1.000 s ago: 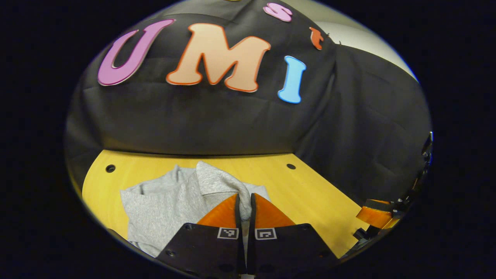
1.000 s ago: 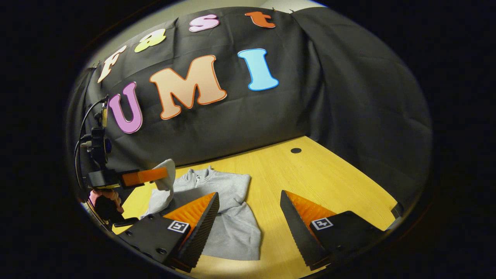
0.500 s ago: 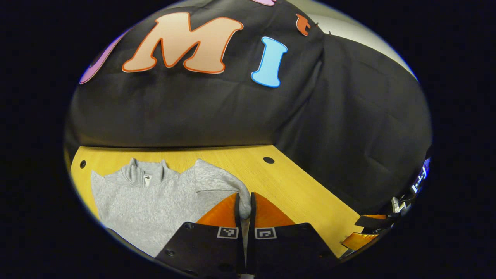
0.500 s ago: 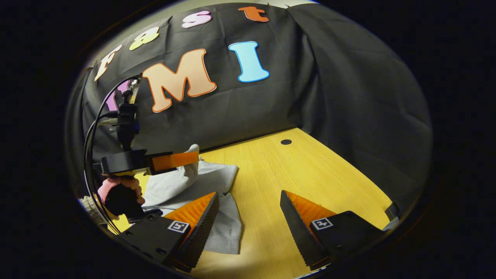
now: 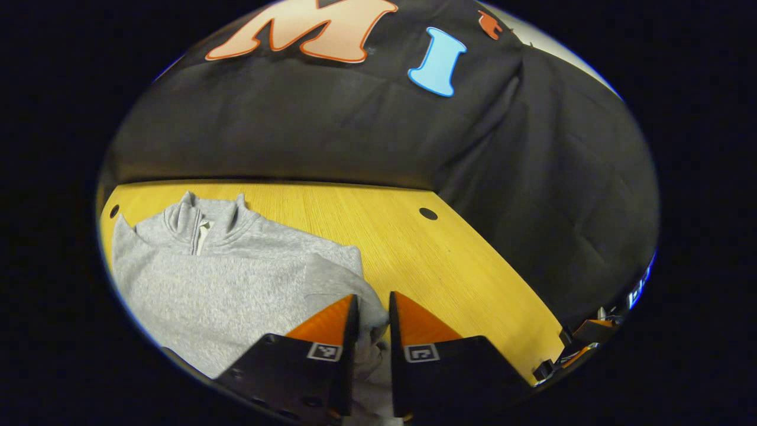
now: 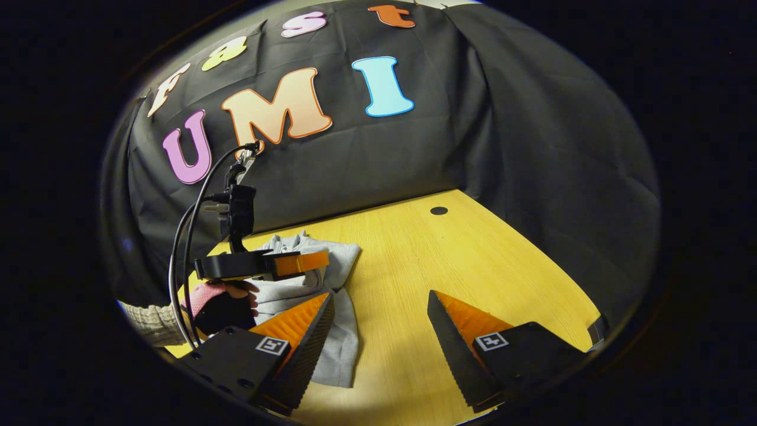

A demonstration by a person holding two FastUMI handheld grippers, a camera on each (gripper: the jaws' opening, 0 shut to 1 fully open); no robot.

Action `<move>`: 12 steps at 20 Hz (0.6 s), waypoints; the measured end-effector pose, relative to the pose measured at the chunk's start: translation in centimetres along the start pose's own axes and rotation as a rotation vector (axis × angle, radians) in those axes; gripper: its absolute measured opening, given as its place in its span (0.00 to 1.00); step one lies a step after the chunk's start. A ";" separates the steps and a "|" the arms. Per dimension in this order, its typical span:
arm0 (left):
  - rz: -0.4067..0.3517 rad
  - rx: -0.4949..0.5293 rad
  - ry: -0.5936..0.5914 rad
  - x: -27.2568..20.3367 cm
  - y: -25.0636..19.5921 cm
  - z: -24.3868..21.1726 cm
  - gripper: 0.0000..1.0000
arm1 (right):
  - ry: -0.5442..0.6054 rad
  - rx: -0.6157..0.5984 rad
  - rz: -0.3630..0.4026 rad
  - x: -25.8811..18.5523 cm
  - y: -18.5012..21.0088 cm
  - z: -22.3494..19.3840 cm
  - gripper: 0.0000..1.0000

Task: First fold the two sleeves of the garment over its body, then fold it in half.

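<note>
On the yellow table (image 5: 449,266), the left gripper (image 5: 371,307), lower centre, has loosened on the grey garment (image 5: 225,272)'s sleeve (image 5: 355,296), now laid over the body; the right gripper (image 6: 381,313) hangs wide apart.

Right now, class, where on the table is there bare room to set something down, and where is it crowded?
Bare wood runs from the garment's right edge across to the cloth wall, around the hole. A bare strip lies behind the collar. Crowded: the left, with garment and left tool.
</note>
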State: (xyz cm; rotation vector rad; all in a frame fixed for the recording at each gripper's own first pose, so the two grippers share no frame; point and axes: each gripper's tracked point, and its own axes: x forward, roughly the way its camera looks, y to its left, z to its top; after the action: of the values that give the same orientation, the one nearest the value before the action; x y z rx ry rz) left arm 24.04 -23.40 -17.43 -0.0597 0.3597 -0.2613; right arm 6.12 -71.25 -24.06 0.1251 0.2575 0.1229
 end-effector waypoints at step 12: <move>0.174 0.065 -0.169 -12.2 7.6 4.2 0.96 | 0.064 -0.041 0.047 1.0 3.8 -4.6 0.94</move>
State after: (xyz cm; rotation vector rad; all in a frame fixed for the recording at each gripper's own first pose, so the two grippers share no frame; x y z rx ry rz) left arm 16.32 -12.83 -10.11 0.0137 0.1865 -0.0945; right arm 5.52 -66.85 -28.19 0.0868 0.3154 0.1793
